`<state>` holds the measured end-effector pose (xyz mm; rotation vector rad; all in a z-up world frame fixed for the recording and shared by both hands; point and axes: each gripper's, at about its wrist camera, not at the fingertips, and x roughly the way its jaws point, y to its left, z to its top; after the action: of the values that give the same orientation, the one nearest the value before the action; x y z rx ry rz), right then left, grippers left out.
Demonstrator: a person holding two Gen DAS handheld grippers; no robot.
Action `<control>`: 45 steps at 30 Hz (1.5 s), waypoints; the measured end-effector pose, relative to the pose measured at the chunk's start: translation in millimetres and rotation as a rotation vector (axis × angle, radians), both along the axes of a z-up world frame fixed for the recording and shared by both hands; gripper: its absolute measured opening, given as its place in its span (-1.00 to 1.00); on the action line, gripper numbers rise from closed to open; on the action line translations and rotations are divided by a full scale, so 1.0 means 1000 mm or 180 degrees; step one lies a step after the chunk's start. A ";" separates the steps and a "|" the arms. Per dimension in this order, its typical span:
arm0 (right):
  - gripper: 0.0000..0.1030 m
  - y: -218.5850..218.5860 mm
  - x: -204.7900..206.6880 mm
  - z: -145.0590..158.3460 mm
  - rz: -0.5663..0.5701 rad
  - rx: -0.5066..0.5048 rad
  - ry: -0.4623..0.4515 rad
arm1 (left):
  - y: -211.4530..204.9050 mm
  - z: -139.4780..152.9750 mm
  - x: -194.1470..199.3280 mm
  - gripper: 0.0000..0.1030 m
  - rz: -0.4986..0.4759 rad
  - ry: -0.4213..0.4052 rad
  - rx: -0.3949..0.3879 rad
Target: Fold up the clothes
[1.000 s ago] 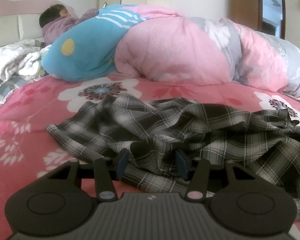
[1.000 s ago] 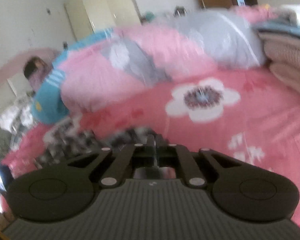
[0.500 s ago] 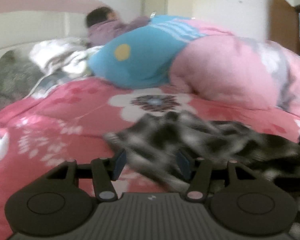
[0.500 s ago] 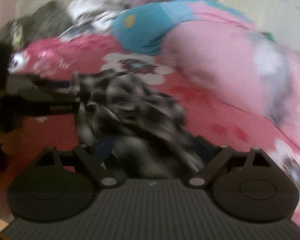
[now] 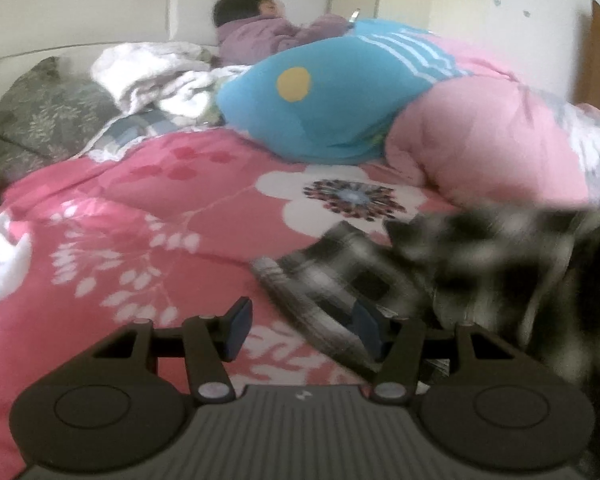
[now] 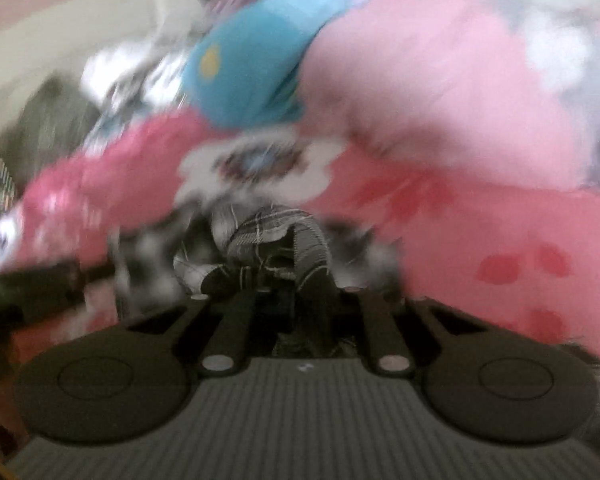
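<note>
The bed fills both views, spread with a pink floral cover. Across its far side lies a bulky rolled quilt, pale pink with a blue end bearing a yellow dot. Beyond that a person in a mauve top lies near the headboard, with white bedding and a dark patterned pillow to the left.

The plaid shirt, black, grey and white, lies bunched on the cover in front of the quilt, blurred, at the right of the left wrist view; one flatter edge reaches toward the left tool.

The left tool stands partly open. The shirt's edge lies by the right blue pad; the left pad is over bare cover, so nothing is clamped.

The right tool has just been closing, and its jaws are now nearly together on a gathered fold of the shirt, which bulges up just ahead of them. That view is heavily blurred.
</note>
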<state>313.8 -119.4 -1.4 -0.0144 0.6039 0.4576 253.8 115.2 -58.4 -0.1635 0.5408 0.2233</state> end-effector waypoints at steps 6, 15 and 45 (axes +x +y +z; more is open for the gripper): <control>-0.84 -0.097 -0.039 0.058 -0.0681 0.0544 -0.0462 | -0.023 -0.001 -0.001 0.11 -0.0183 -0.0029 0.0063; -0.84 -0.261 -0.164 0.117 -0.1924 0.0694 -0.1202 | -0.052 -0.005 0.000 0.11 -0.0395 0.0003 0.0108; 0.82 -0.213 -0.202 0.049 -0.1163 -0.0665 -0.0383 | -0.084 -0.005 -0.008 0.16 -0.0897 0.0073 0.0005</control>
<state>111.6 -332.6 47.8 -0.1276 0.5195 0.0380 246.1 31.1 -63.7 -0.0819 0.5798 -0.0489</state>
